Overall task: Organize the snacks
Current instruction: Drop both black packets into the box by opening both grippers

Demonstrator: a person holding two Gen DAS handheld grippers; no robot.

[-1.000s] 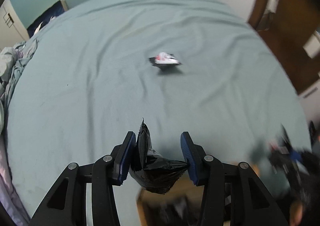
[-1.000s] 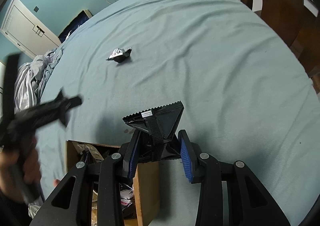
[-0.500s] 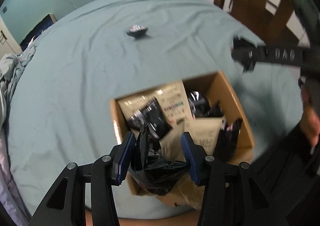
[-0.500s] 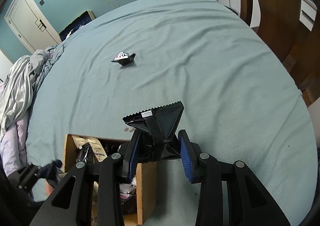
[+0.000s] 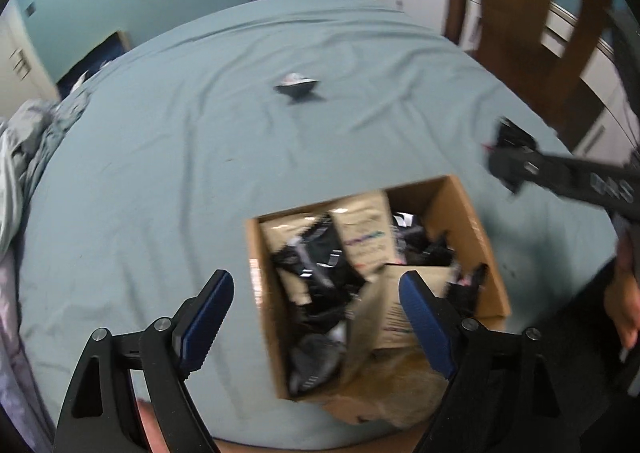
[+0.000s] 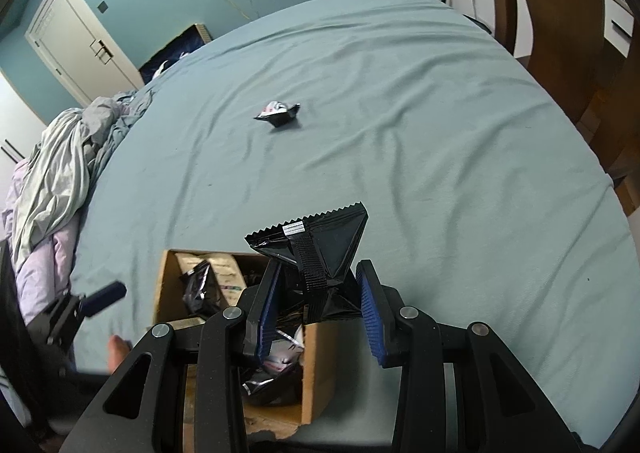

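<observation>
An open cardboard box [image 5: 472, 229] of black and beige snack packets sits on the teal bed sheet [image 5: 160, 173]. My left gripper [image 5: 314, 281] hovers over the box, its jaws opening wide with nothing between them. My right gripper [image 6: 319, 269] is shut on a black snack packet [image 6: 320, 237] with a serrated top edge, held above the box's [image 6: 164, 285] right wall. One more black-and-white packet [image 5: 296, 85] lies alone farther up the bed, also visible as the lone packet [image 6: 278, 112] in the right wrist view.
Crumpled grey and lilac bedding [image 6: 52, 173] is heaped at the bed's left edge. Brown wooden furniture [image 5: 520, 33] stands beyond the right edge. A white door [image 6: 68, 41] is at the far left. A person's hand [image 5: 624, 293] holds the right tool.
My left gripper swung over the box and opened; the black packet it held is gone from its jaws. The right gripper kept its packet and shifted slightly over the box.
</observation>
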